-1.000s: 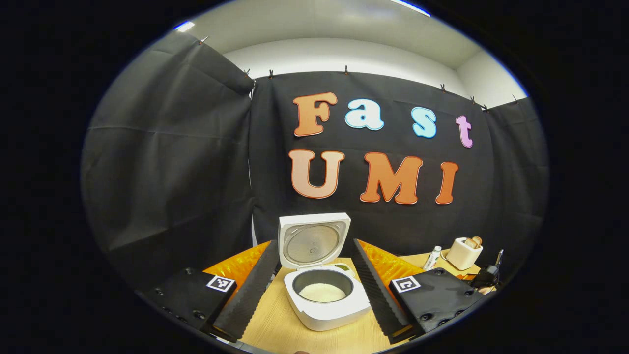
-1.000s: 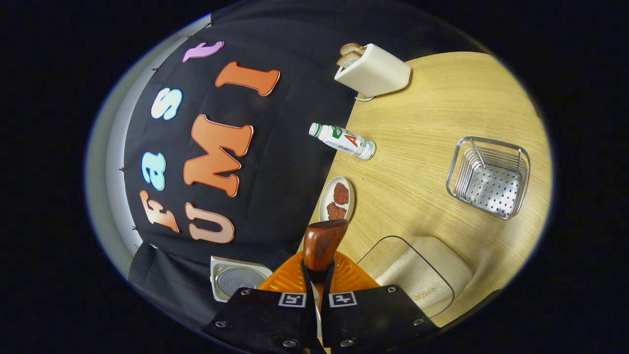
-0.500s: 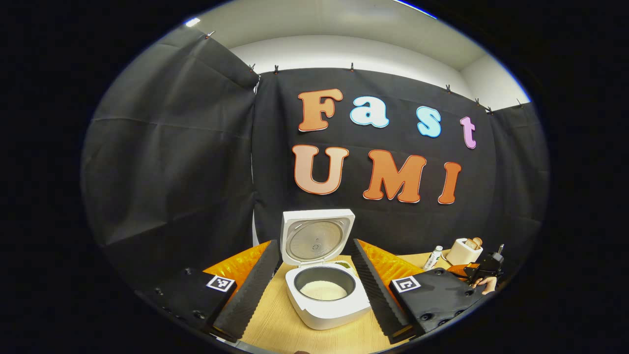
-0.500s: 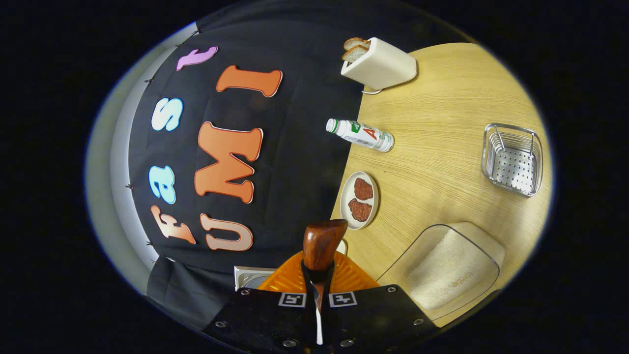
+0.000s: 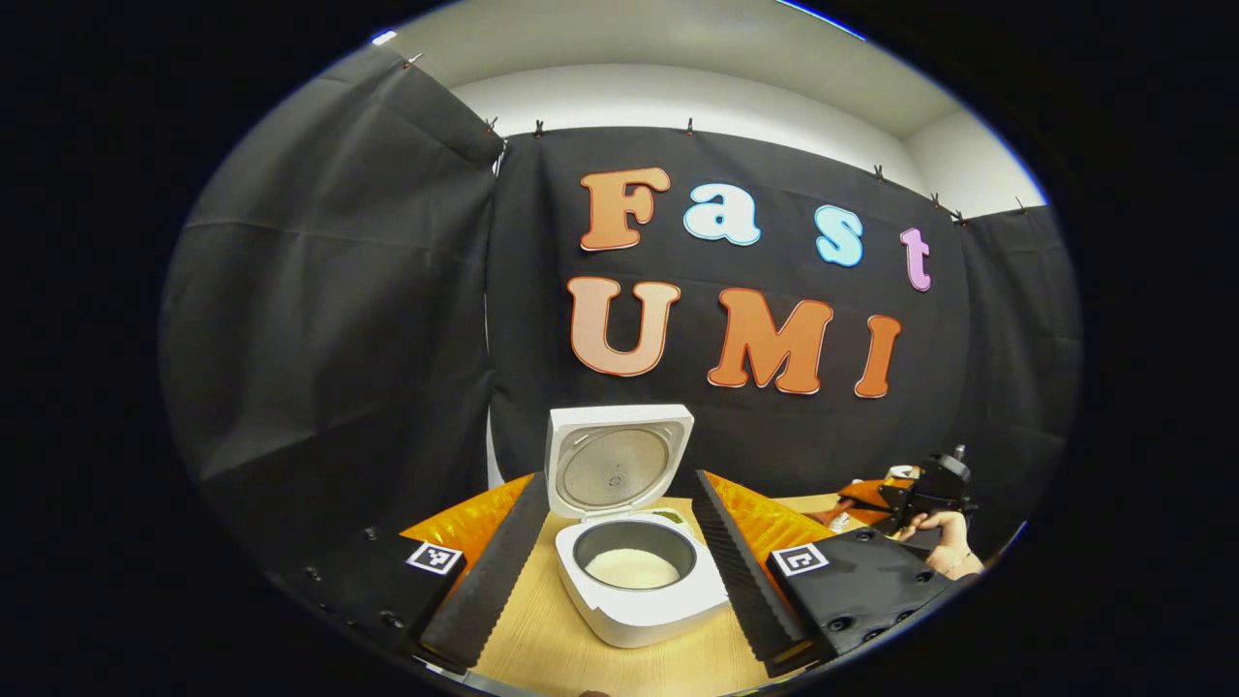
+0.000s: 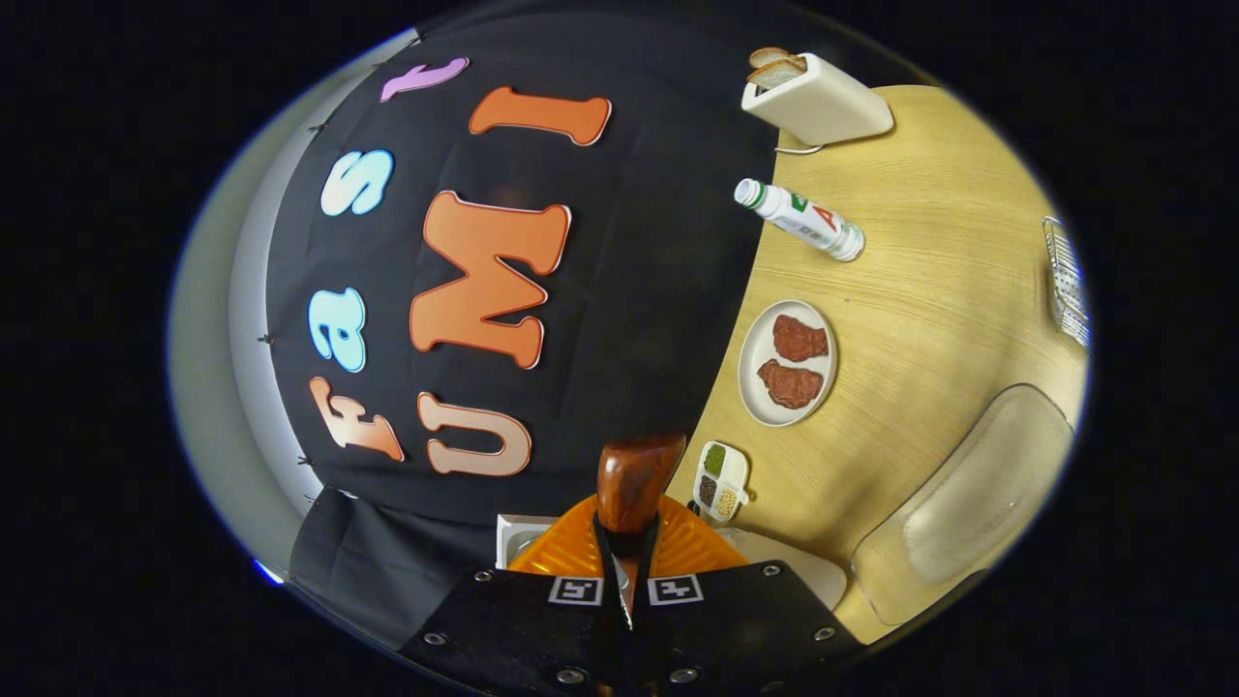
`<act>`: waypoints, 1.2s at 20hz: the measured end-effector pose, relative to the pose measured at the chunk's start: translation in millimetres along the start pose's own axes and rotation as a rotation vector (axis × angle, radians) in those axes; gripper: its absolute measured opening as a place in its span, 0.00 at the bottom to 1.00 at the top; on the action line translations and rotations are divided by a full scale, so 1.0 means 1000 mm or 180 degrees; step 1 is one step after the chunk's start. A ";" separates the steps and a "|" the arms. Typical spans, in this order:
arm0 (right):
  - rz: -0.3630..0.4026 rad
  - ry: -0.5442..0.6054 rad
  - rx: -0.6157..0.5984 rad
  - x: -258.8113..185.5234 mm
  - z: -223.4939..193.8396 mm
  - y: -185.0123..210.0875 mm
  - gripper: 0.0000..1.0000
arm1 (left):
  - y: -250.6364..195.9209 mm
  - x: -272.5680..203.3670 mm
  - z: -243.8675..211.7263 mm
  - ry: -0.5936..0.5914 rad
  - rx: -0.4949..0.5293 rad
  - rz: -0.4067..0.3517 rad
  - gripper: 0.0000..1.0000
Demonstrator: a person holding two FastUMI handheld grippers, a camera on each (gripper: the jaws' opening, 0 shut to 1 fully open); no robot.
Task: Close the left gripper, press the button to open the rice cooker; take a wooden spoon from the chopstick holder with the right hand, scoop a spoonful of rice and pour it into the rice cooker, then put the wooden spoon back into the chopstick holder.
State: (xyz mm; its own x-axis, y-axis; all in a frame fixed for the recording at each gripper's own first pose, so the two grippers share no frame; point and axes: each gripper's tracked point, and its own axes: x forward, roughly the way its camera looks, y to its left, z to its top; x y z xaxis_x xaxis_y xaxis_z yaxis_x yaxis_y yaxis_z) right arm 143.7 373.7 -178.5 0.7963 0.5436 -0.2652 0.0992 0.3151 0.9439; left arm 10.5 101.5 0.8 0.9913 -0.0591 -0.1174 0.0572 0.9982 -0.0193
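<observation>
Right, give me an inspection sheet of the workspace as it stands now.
Surface: light wooden table.
Job's things: rice cooker with its lid up and rice in the pot; wooden spoon; clear rice container; chopstick holder at the table's edge.
Clutter: toaster with bread, bottle lying down, plate with two brown pieces, small divided dish.
Grippers: left gripper open either side of the cooker; right gripper shut on the spoon.
Cables: nothing seen.
Surroundings: black cloth wall.

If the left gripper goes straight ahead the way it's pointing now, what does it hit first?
Probably the open rice cooker: it sits between the left gripper's spread fingers, its raised lid dead ahead. Depth is unclear.
</observation>
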 end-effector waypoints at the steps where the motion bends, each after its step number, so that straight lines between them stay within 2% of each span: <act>1: 0.0021 0.0025 -0.0023 0.008 -0.006 0.008 0.03 | 0.000 0.001 -0.002 0.0022 0.0007 -0.0009 1.00; 7: 0.0077 0.0114 -0.0312 0.051 -0.040 0.045 0.03 | 0.011 0.002 -0.003 0.0047 0.0005 0.0012 1.00; 15: -0.0003 0.0170 -0.1155 0.088 -0.088 0.062 0.02 | 0.033 0.001 -0.010 0.0103 -0.0018 0.0139 1.00; 18: -0.0060 0.0140 -0.1532 0.100 -0.096 0.066 0.03 | 0.040 0.000 -0.011 0.0115 -0.0023 0.0185 1.00; 24: -0.0008 0.0094 -0.2088 0.111 -0.108 0.080 0.02 | 0.046 0.001 -0.018 0.0151 -0.0072 0.0249 1.00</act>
State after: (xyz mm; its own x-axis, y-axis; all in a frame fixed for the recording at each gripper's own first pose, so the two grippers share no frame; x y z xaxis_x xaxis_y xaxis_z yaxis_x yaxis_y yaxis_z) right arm 175.0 543.3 -153.7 0.7789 0.5605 -0.2814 -0.2909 0.7204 0.6296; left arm 12.0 147.2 -17.9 0.9859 0.0179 -0.1663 -0.0233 0.9993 -0.0306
